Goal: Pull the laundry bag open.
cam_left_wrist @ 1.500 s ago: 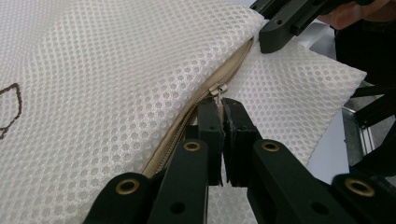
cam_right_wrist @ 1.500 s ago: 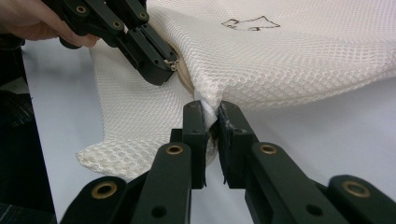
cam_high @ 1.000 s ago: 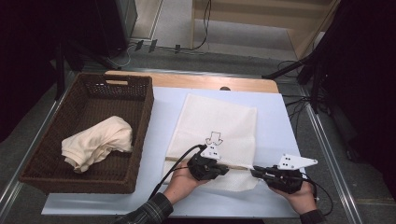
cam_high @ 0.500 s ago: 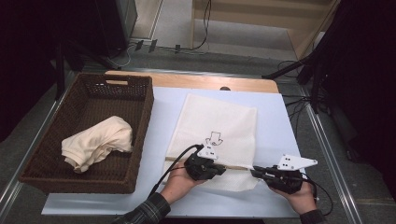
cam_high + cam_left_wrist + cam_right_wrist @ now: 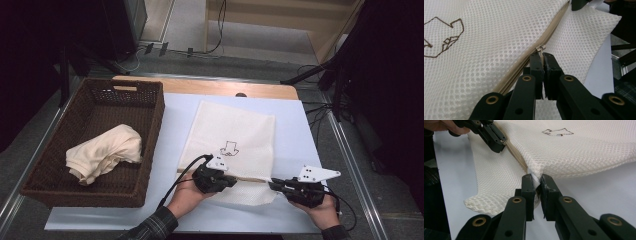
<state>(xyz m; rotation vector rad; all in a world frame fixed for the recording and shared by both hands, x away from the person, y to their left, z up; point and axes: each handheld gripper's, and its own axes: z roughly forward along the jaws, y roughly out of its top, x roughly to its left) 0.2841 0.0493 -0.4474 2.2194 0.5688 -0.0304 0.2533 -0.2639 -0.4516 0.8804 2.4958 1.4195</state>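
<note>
The mesh laundry bag [image 5: 235,135] lies flat on the pale blue mat [image 5: 300,125] in the middle of the table, its zipper [image 5: 524,61] running across the end nearest the person. The left gripper [image 5: 541,56] has its jaws pressed together on the small metal zipper pull [image 5: 540,48], which sits partway along the beige zipper tape. The right gripper [image 5: 537,181] has its jaws clamped on a pinch of the bag's mesh at the zipper's end, on the bag's edge, so the fabric bunches up between the pads. In the high view the left gripper [image 5: 216,179] and the right gripper [image 5: 295,189] sit at the two ends of the zipper line, each in one of the person's hands. A dark line drawing [image 5: 229,148] marks the bag's upper face. To the left of the mat stands a brown wicker basket [image 5: 150,145] holding a crumpled cream cloth [image 5: 102,152].
</note>
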